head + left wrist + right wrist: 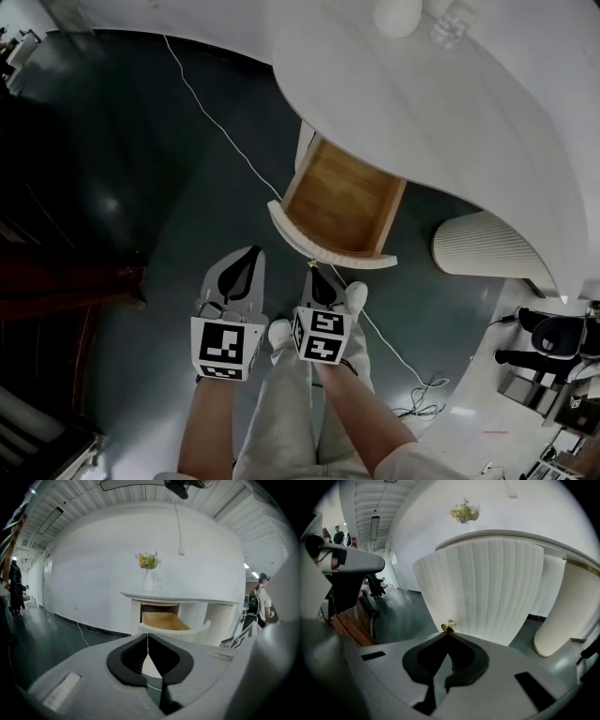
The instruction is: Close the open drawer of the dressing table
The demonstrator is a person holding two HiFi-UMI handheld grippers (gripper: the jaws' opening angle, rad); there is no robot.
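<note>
The white dressing table [450, 103] has its drawer [342, 199] pulled out, with the wooden inside bare. In the right gripper view the drawer's curved ribbed front [487, 583] fills the picture, with a small brass knob [449, 626] low on it. My right gripper [449, 633] is shut, its tips right at the knob; whether they touch it I cannot tell. In the head view the right gripper [311, 270] sits just before the drawer front [314, 246]. My left gripper [251, 251] hangs to its left, shut and empty, aimed at the open drawer [164, 620].
A white cable [216, 122] runs over the dark floor past the drawer. A ribbed white pedestal [483, 246] stands right of the drawer. A vase of flowers [148, 569] is on the tabletop. Dark wooden furniture [56, 281] lies left. A person [258, 599] stands far right.
</note>
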